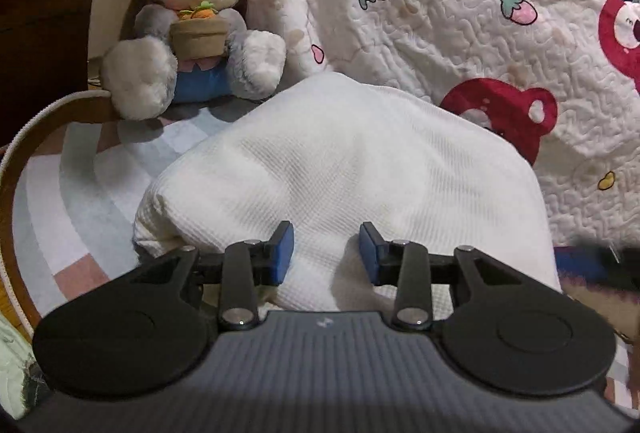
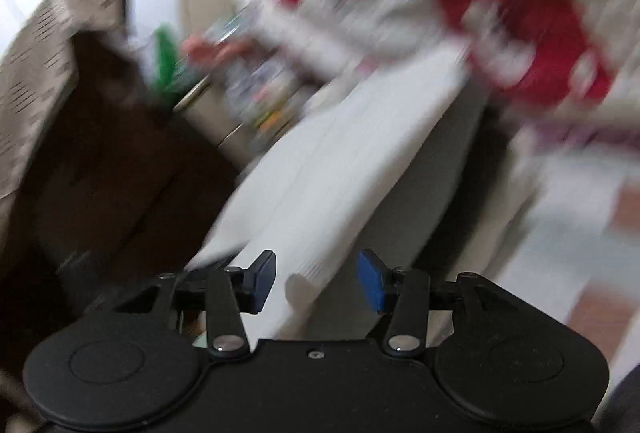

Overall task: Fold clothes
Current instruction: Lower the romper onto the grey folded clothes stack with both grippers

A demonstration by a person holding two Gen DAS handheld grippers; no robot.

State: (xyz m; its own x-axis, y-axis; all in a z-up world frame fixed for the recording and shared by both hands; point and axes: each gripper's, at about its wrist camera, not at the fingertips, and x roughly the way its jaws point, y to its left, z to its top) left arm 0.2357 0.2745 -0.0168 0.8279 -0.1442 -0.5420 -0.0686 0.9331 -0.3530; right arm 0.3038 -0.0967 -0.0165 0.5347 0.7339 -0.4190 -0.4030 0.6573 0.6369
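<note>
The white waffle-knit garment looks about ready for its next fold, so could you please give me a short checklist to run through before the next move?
1. Left gripper open, pads clear of the cloth: ok.
2. Right gripper open, with a fold of the white garment between its pads but not pinched: ok.
3. Garment lying in a compact bundle on the striped rug: ok.
4. Plush rabbit clear of the garment: ok, it sits beyond the bundle's far left corner.
5. Quilted blanket clear of the garment: not ok, it lies right against the far edge.
6. Right side of the scene readable: cannot tell, the right wrist view is motion-blurred.
</note>
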